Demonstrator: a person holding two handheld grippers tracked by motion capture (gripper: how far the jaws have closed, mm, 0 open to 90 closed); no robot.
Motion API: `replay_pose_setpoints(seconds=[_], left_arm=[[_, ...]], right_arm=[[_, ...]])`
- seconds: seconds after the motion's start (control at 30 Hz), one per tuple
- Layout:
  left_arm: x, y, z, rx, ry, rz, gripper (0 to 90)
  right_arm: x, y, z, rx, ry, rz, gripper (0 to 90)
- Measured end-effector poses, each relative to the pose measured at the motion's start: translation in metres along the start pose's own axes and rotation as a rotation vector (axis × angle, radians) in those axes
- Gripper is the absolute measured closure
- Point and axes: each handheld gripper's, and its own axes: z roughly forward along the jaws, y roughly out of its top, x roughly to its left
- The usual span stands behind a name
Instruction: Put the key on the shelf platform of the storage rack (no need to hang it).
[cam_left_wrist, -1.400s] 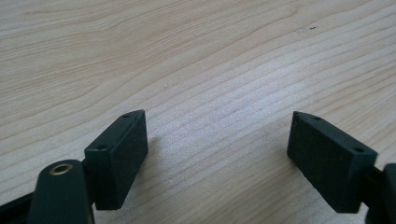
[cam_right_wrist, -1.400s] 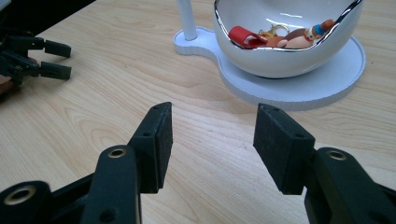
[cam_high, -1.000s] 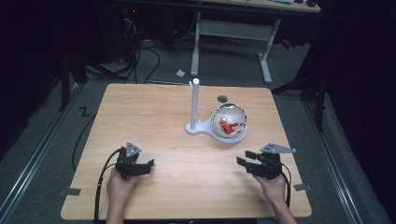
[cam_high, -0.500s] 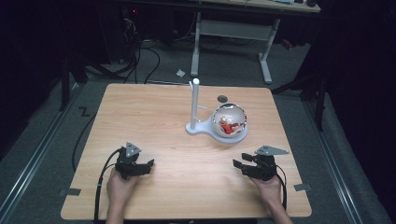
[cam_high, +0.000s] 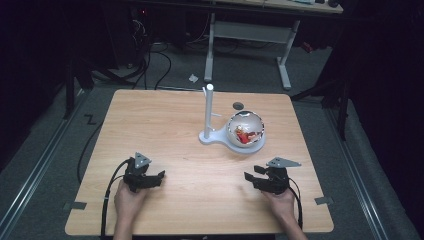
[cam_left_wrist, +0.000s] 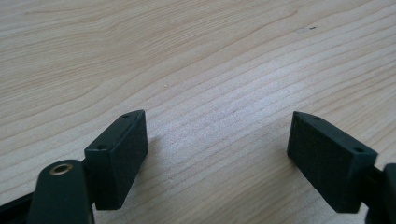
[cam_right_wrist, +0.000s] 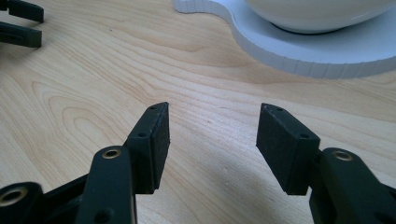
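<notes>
While the glass globe (cam_high: 245, 130) sits in the round dish of its white stand (cam_high: 218, 138), beside the upright post, both claws, left (cam_high: 156, 178) and right (cam_high: 250, 178), gape wide and empty, well short of it. It looks smooth, slippery and fragile; cradling its widest sides seems safest.

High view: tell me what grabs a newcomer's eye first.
The shiny globe with red inside, sitting on a white base with an upright post, right of the table's centre. Nearer the person, the left gripper and right gripper rest apart on bare wood, jaws open.
</notes>
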Motion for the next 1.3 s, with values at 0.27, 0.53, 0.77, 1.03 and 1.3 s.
replay_pose_setpoints(seconds=[0.27,0.53,0.77,1.03,1.3], left_arm=[[0.000,0.000,0.000,0.000,0.000,0.000,20.5],[0.000,0.000,0.000,0.000,0.000,0.000,20.5],[0.000,0.000,0.000,0.000,0.000,0.000,20.5],[0.000,0.000,0.000,0.000,0.000,0.000,20.5],[0.000,0.000,0.000,0.000,0.000,0.000,20.5]], right_arm=[[0.003,-0.004,0.010,-0.001,-0.033,-0.024,45.0],[0.005,-0.008,0.020,0.019,-0.068,-0.051,45.7],[0.006,-0.008,0.023,0.027,-0.085,-0.065,45.3],[0.010,-0.007,0.027,0.070,-0.132,-0.112,43.4],[0.013,-0.007,0.028,0.080,-0.146,-0.146,41.8]])
